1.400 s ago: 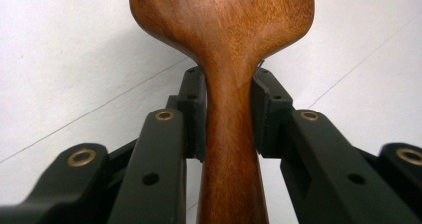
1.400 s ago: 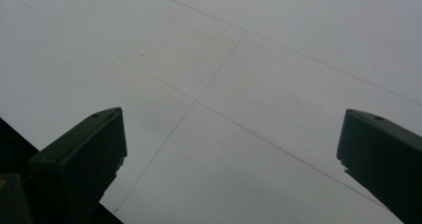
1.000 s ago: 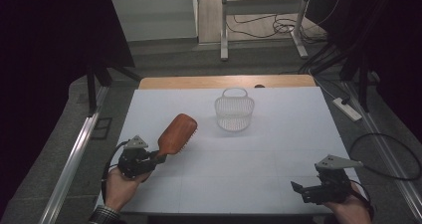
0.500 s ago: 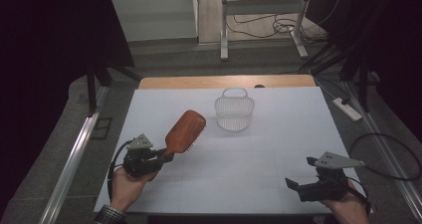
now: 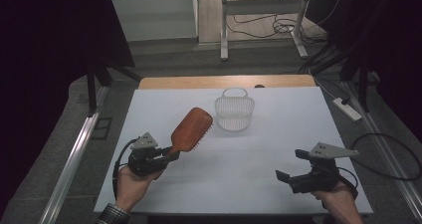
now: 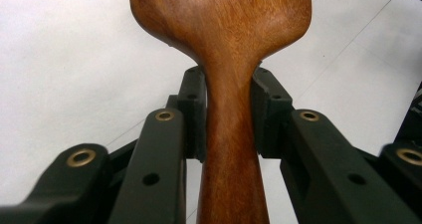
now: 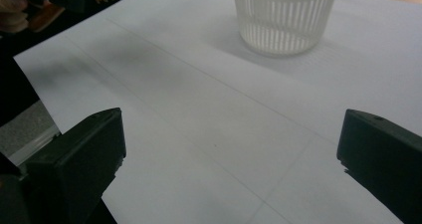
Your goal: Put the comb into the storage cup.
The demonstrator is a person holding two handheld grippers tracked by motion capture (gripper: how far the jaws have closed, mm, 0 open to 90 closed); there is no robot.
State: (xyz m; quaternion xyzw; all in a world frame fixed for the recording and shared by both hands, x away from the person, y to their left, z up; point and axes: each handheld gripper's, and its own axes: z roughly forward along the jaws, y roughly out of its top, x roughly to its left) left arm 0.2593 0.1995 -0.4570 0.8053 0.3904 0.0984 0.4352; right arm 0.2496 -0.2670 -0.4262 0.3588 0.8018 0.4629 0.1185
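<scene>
A wooden hairbrush (image 5: 191, 129) with a red-brown paddle back is lifted off the white table at the left, its head pointing toward the white slatted basket (image 5: 234, 112). My left gripper (image 5: 168, 154) is shut on its handle; in the left gripper view the jaws press the hairbrush handle (image 6: 230, 124) from both sides. My right gripper (image 5: 291, 165) hovers at the front right, jaws wide apart and empty. In the right gripper view its gripper (image 7: 231, 149) faces the basket (image 7: 283, 17) across bare tabletop.
The white table (image 5: 259, 149) has a wooden strip along its far edge. A power strip (image 5: 347, 108) lies on the floor at the right, with cables around it. Metal rails run along both sides of the table.
The left hand has carried the hairbrush up and to the right, closer to the basket. The right hand has risen slightly and drifted left.
</scene>
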